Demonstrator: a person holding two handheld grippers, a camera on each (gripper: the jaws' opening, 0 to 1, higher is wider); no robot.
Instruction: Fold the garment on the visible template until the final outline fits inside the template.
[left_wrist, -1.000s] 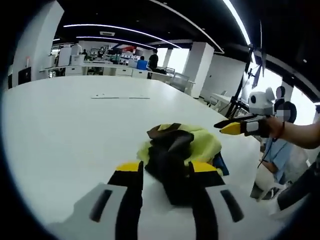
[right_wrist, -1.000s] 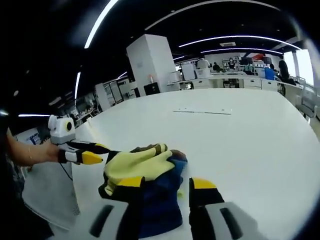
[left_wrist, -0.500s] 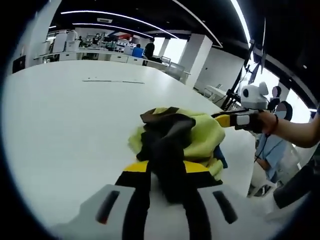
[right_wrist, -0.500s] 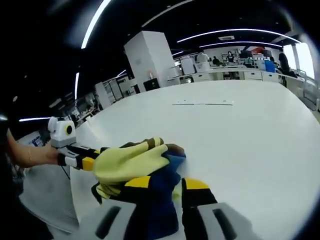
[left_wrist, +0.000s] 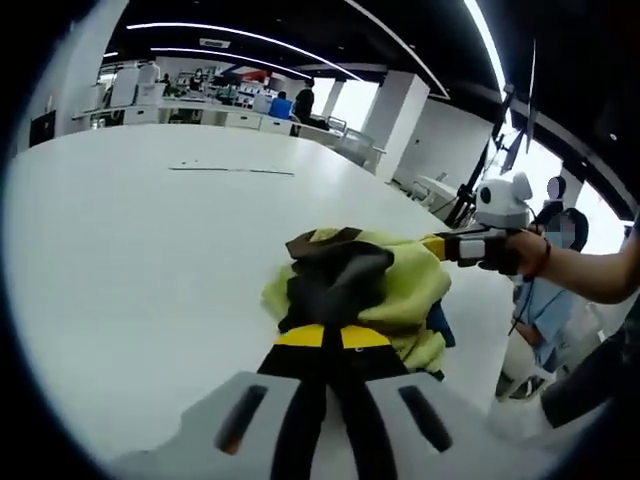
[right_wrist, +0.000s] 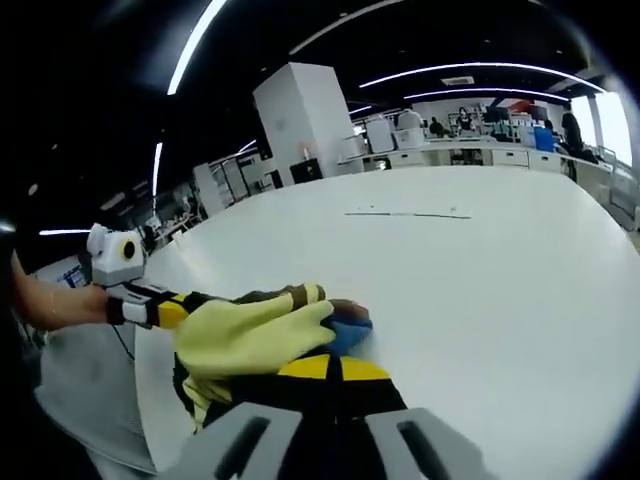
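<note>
Yellow garment (left_wrist: 365, 285) bunched on white table (left_wrist: 120, 250), 12 o'clock of my jaws | left gripper (left_wrist: 326, 336) and right gripper (right_wrist: 325, 367) just clenched on cloth | now ready to spread it.

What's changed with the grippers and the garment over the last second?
Both grippers closed: the left gripper and the right gripper, open a second ago with cloth between their jaws, are now clamped on the crumpled garment. The garment remains a bunched heap on the white table.
</note>
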